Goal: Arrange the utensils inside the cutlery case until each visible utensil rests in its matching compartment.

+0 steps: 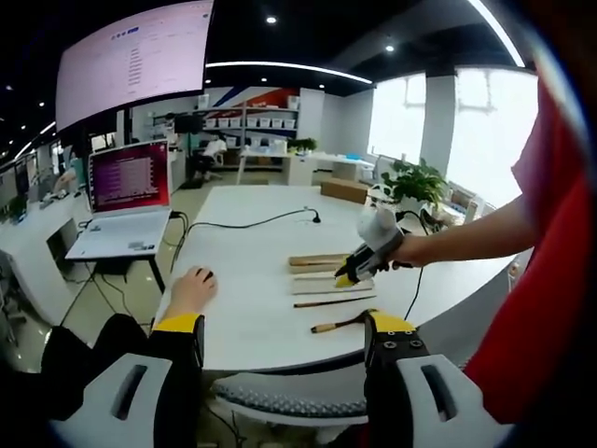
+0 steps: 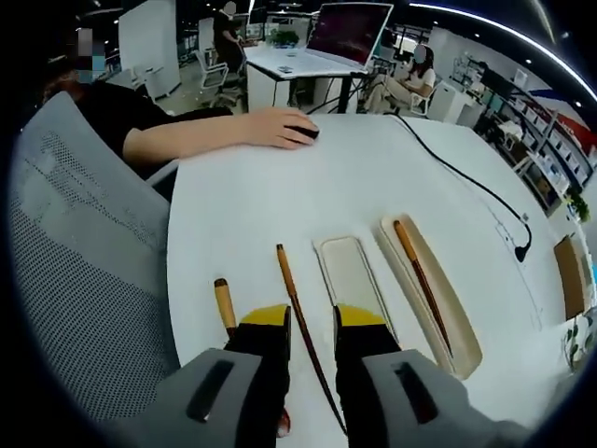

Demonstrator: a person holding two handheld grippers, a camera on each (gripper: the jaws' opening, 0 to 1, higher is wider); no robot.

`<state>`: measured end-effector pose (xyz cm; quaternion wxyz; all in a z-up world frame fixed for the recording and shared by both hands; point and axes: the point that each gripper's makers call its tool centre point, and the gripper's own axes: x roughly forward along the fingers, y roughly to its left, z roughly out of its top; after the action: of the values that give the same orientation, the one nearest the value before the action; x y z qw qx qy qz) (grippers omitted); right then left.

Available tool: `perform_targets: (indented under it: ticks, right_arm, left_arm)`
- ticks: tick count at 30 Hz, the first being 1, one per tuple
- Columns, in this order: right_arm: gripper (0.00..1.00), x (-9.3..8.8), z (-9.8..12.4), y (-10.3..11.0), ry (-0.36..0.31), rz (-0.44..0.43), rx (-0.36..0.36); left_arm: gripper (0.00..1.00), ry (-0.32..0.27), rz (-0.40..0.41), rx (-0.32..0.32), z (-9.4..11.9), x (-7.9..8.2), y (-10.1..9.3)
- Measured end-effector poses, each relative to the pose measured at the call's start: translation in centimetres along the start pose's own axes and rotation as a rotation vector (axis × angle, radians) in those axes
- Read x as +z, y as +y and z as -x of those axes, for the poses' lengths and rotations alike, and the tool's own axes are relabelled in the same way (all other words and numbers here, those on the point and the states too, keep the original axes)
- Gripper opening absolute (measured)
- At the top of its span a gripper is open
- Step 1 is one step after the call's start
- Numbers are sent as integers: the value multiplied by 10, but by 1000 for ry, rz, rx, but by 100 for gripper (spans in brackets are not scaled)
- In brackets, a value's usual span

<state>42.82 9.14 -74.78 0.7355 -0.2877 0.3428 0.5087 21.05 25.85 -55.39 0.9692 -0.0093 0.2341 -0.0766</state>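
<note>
Wooden chopstick (image 2: 300,329) lies between the right gripper's (image 2: 312,322) parted, empty jaws; cutlery case (image 2: 431,294) just beside.

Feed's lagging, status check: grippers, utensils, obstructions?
Right hand-held gripper open over loose chopstick. One chopstick in case; spoon outside. Person's hand clear.

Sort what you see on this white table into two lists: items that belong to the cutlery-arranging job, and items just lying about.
Belongs to the job:
- cutlery case, holding one chopstick
- case lid, beside it
- loose chopstick on the table
- wooden-handled utensil, its far end hidden
- right hand-held gripper, over the loose chopstick

Just lying about:
- laptop
- black cable
- mouse under a person's hand
- potted plant
</note>
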Motion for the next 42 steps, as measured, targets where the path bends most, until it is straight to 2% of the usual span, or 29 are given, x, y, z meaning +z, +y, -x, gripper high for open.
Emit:
perform_targets:
  ticks: [3, 12, 20, 33, 35, 39, 42]
  right_arm:
    - [15, -6, 0, 4, 1, 8, 3]
    - [16, -12, 3, 27, 7, 105, 17]
    - [15, -17, 4, 37, 6, 98, 34]
    - [12, -36, -11, 53, 68, 118, 91]
    - [12, -41, -11, 55, 91, 146, 95]
    - [11, -50, -17, 43, 128, 198, 65]
    - [10, -50, -17, 28, 149, 192, 29]
  left_arm:
    - [71, -2, 7, -7, -1, 0, -2]
    - [71, 3, -4, -21, -4, 1, -6]
    - [70, 16, -14, -24, -3, -4, -8]
    - [69, 20, -12, -22, -3, -5, -6]
    - [69, 20, -11, -17, -3, -6, -5]
    - [69, 24, -6, -12, -1, -8, -3]
    - [69, 35, -12, -10, -1, -10, -2]
